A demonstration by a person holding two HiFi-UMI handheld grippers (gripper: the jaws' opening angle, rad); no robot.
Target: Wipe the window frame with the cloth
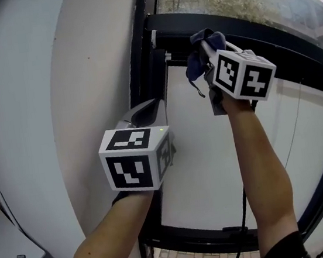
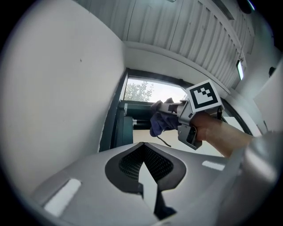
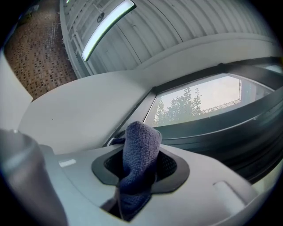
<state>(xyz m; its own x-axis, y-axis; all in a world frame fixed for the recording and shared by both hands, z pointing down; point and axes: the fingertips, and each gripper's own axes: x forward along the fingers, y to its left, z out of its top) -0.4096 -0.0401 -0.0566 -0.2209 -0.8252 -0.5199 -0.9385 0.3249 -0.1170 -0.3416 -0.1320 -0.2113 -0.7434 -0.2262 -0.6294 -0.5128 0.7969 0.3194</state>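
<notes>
Wiping step: cloth [image 3: 139,170] was clamped in right gripper [image 3: 141,143] near frame [image 1: 285,35] | left gripper [image 2: 142,148] was closed, empty | next: cloth to be pressed along frame.

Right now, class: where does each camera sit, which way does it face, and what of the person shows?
Head view: on the person's head, facing the window frame; both forearms, the left hand-held gripper and the right hand-held gripper show.
Left gripper view: on the left one, looking over its shut jaws at the right one holding the cloth.
Right gripper view: on the right one, looking past the clamped cloth at the frame.
All three share cloth and frame.
</notes>
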